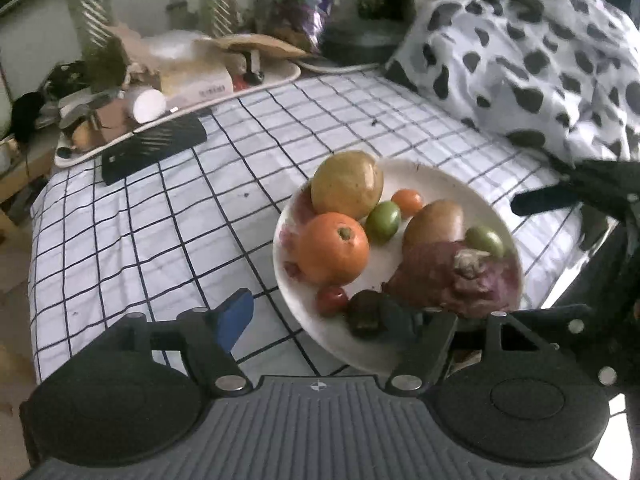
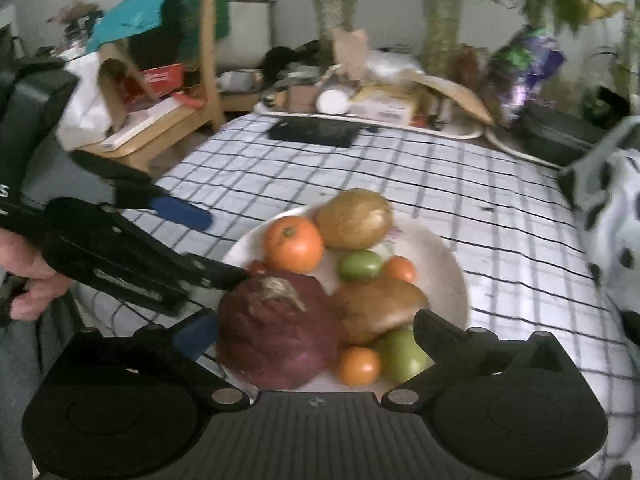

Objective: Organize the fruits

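Your left tool (image 1: 318, 316) is spread wide, one blue-padded finger (image 1: 234, 320) over the checked sheet and the other at the near rim of the white plate (image 1: 448, 178), next to a dark, shrivelled fruit (image 1: 365, 314); it pinches nothing. Just ahead of it on the plate sits the big orange tomato (image 1: 333, 247), stem end tilted up and to your right. Beyond that lies the larger mango (image 1: 347, 185), its long axis running away from the tool and to the right. A green tomato (image 1: 383, 222) and a small orange tomato (image 1: 407, 201) sit between the two mangoes. The smaller mango (image 1: 434, 225) lies to the right of these, touching the purple cabbage (image 1: 456, 280) at the near right of the plate.

Your right tool (image 2: 316, 332) is also spread, straddling the near side of the plate (image 2: 452, 276) without gripping. The cabbage (image 2: 278, 332) lies just inside its blue finger (image 2: 198, 334), its dried stalk pointing up and away. Inside the black finger sit a green tomato (image 2: 402, 354) and a small orange one (image 2: 358, 366), with a mango (image 2: 378, 308) behind them, long axis crosswise to the tool.

The plate rests on the bed, on its checked sheet (image 1: 140, 220). The left tool (image 2: 132, 264) reaches in from the left in the right wrist view. No writing is legible; blur hides the labels on the far boxes.
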`<action>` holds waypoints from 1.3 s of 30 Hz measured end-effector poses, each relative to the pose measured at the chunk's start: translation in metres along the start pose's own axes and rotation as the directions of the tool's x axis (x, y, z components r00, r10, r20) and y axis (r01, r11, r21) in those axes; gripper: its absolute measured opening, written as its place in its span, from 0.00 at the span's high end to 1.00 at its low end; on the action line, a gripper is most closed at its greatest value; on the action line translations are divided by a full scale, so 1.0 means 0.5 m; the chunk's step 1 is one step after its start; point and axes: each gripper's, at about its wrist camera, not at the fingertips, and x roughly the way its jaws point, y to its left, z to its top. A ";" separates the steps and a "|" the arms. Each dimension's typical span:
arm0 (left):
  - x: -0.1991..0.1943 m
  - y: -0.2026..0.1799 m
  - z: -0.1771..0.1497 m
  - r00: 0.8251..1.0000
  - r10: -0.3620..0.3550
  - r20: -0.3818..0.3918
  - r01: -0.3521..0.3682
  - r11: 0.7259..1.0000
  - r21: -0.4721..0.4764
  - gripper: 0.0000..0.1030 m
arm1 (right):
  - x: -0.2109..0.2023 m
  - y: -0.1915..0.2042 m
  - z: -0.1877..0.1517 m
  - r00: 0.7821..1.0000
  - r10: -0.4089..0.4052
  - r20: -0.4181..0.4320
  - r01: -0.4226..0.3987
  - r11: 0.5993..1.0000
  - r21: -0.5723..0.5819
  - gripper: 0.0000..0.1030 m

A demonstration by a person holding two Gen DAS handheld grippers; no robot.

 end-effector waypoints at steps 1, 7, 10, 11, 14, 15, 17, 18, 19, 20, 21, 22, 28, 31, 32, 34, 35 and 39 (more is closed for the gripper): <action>-0.008 -0.002 -0.001 1.000 0.002 0.010 -0.002 1.000 -0.009 0.33 | -0.007 -0.002 -0.003 1.000 -0.016 -0.001 0.016 1.000 0.008 0.00; -0.061 -0.035 -0.023 0.997 0.067 0.036 -0.066 0.997 -0.029 0.33 | -0.047 0.004 -0.030 0.992 -0.126 -0.017 0.127 0.991 0.034 0.00; -0.078 -0.044 -0.036 0.997 0.080 0.020 -0.078 0.994 -0.073 0.32 | -0.061 0.001 -0.044 0.986 -0.160 -0.041 0.163 0.985 0.064 0.00; -0.081 -0.044 -0.039 0.997 0.079 0.018 -0.077 0.993 -0.090 0.32 | -0.064 -0.001 -0.047 0.984 -0.172 -0.049 0.175 0.982 0.076 0.00; -0.093 -0.053 -0.050 0.997 0.070 0.012 -0.068 0.989 -0.129 0.32 | -0.068 0.000 -0.055 0.974 -0.214 -0.074 0.221 0.971 0.095 0.00; -0.095 -0.058 -0.055 0.998 0.070 0.009 -0.068 0.988 -0.135 0.32 | -0.070 0.001 -0.058 0.971 -0.227 -0.081 0.234 0.967 0.097 0.00; -0.098 -0.069 -0.061 0.998 0.070 0.001 -0.069 0.988 -0.135 0.30 | -0.072 0.008 -0.063 0.963 -0.253 -0.095 0.262 0.960 0.097 0.00; -0.097 -0.075 -0.064 0.997 0.074 -0.008 -0.074 0.988 -0.132 0.27 | -0.072 0.010 -0.065 0.959 -0.264 -0.103 0.273 0.957 0.095 0.00; -0.095 -0.080 -0.066 0.997 0.077 -0.017 -0.079 0.989 -0.128 0.18 | -0.072 0.013 -0.068 0.955 -0.274 -0.110 0.285 0.954 0.092 0.00; -0.091 -0.084 -0.068 0.996 0.081 -0.030 -0.084 0.989 -0.123 0.10 | -0.072 0.016 -0.071 0.951 -0.286 -0.116 0.297 0.951 0.088 0.00; -0.087 -0.086 -0.071 0.996 0.084 -0.040 -0.088 0.989 -0.119 0.08 | -0.072 0.019 -0.073 0.947 -0.296 -0.121 0.307 0.948 0.085 0.00; -0.084 -0.088 -0.072 0.995 0.092 -0.044 -0.096 0.989 -0.116 0.07 | -0.072 0.021 -0.076 0.945 -0.303 -0.125 0.314 0.946 0.081 0.00; -0.073 -0.087 -0.075 0.992 0.112 -0.050 -0.118 0.986 -0.119 0.00 | -0.061 0.020 -0.078 0.934 -0.324 -0.151 0.337 0.939 0.068 0.00; -0.066 -0.090 -0.074 0.991 0.114 -0.063 -0.121 0.986 -0.112 0.00 | -0.057 0.016 -0.079 0.931 -0.328 -0.160 0.342 0.937 0.072 0.00; -0.064 -0.092 -0.073 0.991 0.118 -0.066 -0.125 0.986 -0.108 0.00 | -0.056 0.015 -0.080 0.930 -0.329 -0.163 0.343 0.936 0.073 0.00; -0.063 -0.095 -0.072 0.991 0.120 -0.067 -0.126 0.987 -0.100 0.00 | -0.055 0.015 -0.080 0.929 -0.331 -0.168 0.346 0.935 0.070 0.00; -0.063 -0.096 -0.072 0.990 0.121 -0.067 -0.127 0.987 -0.098 0.00 | -0.054 0.015 -0.080 0.928 -0.332 -0.169 0.347 0.935 0.069 0.00; -0.063 -0.097 -0.071 0.990 0.123 -0.068 -0.129 0.987 -0.095 0.00 | -0.051 0.014 -0.081 0.926 -0.334 -0.174 0.350 0.934 0.069 0.00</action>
